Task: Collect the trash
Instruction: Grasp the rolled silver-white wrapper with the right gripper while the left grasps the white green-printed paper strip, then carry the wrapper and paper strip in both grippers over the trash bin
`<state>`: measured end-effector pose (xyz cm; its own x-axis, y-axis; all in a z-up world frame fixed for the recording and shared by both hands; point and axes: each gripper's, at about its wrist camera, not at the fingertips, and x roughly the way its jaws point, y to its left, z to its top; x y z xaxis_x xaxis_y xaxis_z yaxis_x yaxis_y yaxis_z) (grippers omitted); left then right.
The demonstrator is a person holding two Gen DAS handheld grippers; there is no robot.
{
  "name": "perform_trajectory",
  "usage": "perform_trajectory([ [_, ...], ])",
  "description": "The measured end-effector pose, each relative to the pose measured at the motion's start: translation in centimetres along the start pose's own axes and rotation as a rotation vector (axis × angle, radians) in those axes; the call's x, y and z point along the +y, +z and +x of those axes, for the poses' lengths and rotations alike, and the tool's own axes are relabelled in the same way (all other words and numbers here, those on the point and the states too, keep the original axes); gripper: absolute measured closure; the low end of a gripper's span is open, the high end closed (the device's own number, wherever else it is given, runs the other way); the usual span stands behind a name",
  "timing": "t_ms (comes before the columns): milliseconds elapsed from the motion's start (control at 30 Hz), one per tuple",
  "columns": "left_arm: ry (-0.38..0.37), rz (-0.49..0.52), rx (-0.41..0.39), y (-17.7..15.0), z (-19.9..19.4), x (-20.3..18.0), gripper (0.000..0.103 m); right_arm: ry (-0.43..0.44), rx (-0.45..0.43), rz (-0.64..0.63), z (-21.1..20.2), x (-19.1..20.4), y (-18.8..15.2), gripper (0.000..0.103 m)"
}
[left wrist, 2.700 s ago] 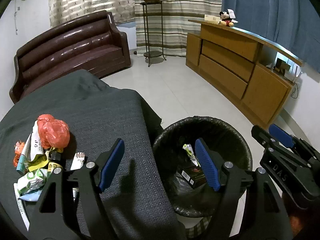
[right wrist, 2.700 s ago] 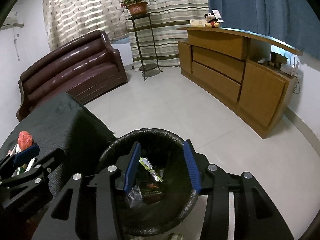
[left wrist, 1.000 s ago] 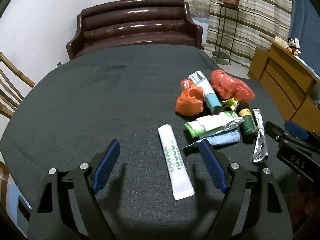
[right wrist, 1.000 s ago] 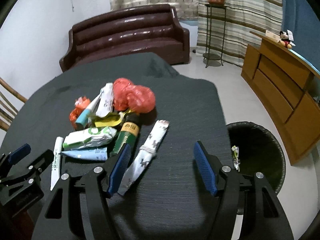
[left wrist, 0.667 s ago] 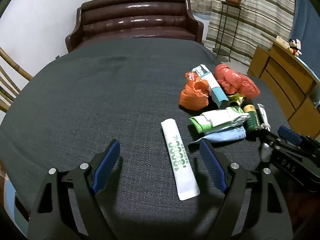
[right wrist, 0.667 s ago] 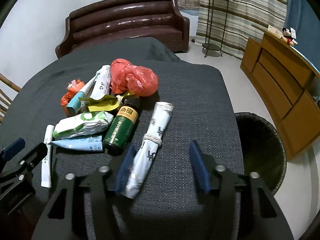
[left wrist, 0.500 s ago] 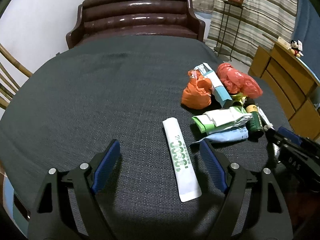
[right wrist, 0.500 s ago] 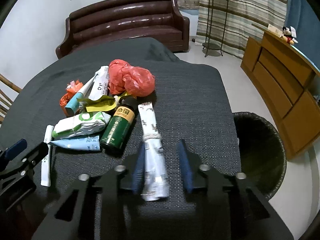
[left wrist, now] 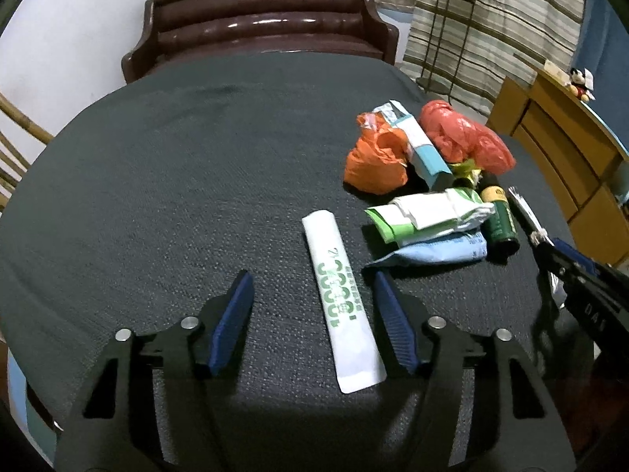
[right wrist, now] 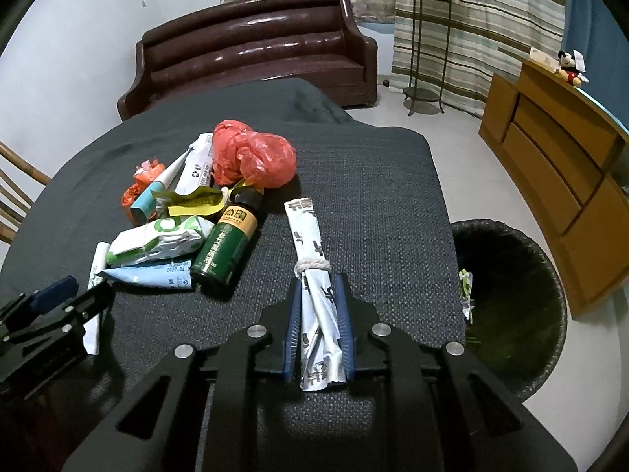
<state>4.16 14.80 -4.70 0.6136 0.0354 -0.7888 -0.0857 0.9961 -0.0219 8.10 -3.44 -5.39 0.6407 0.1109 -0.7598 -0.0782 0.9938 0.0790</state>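
Note:
My right gripper (right wrist: 317,289) is shut on a long white wrapper (right wrist: 310,251) tied with a band, at the near right of the dark table. My left gripper (left wrist: 312,287) is open, its blue pads on either side of a white sachet with green print (left wrist: 340,291) lying flat on the cloth. A trash pile lies beyond: a red plastic bag (right wrist: 251,153), an orange bag (left wrist: 375,161), a green bottle (right wrist: 228,244), a green-white packet (left wrist: 428,214) and a pale blue tube (left wrist: 436,251). The black-lined trash bin (right wrist: 511,291) stands on the floor right of the table.
The table (left wrist: 157,181) is covered in dark grey cloth. A brown leather sofa (left wrist: 259,11) stands behind it. A wooden cabinet (right wrist: 562,149) lines the right wall. A plant stand (right wrist: 426,39) is by the striped curtains. A wooden chair (left wrist: 11,145) is at the left edge.
My right gripper has closed on the tied white wrapper, which swung from slanted to straight between the pads. My left gripper has narrowed and moved in around the white sachet.

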Motion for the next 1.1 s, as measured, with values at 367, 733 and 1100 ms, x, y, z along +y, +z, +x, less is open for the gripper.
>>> perform_trajectory([
  [367, -0.046, 0.007, -0.016, -0.8, -0.6, 0.7, 0.085, 0.027, -0.006, 0.005, -0.1, -0.7, -0.1, 0.085],
  [733, -0.104, -0.001, -0.023, -1.0, -1.1, 1.4, 0.087, 0.029, -0.033, 0.007, -0.8, -0.7, -0.3, 0.085],
  [1100, -0.12, 0.023, -0.11, -0.3, -4.1, 0.4, 0.088, 0.015, -0.073, 0.028, -2.1, -1.7, -0.1, 0.085],
])
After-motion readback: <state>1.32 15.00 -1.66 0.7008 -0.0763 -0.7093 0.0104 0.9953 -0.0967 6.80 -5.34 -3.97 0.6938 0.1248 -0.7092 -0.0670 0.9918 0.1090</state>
